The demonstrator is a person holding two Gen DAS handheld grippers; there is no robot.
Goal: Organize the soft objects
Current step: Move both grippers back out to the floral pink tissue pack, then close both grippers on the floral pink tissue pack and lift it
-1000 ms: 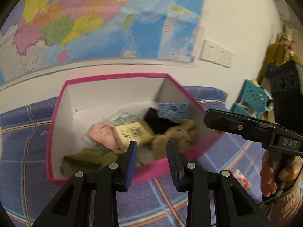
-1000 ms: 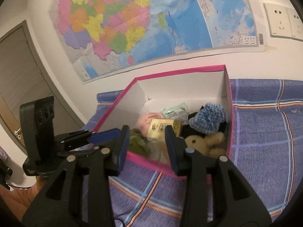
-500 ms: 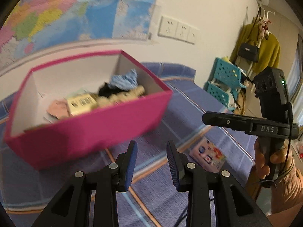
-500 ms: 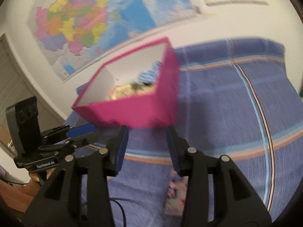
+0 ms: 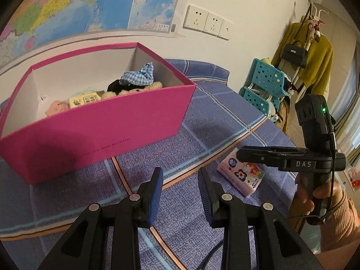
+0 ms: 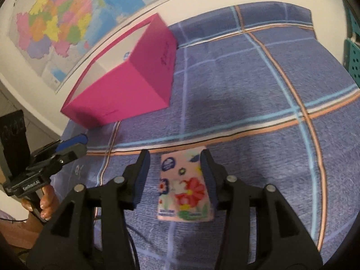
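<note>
Left wrist view: the pink box already holds a teddy bear, a blue checked cloth and a few small packets, so most of it looks done. The left gripper hangs empty in front of the box, jaws apart.

Right wrist view (a bit blurry): the flowery tissue pack lies on the blanket, well clear of the box and between the right gripper's spread jaws, not squeezed yet. Box contents are hidden here.

Black claw with blue pads, silver screws, "DAS" lettering.
</note>
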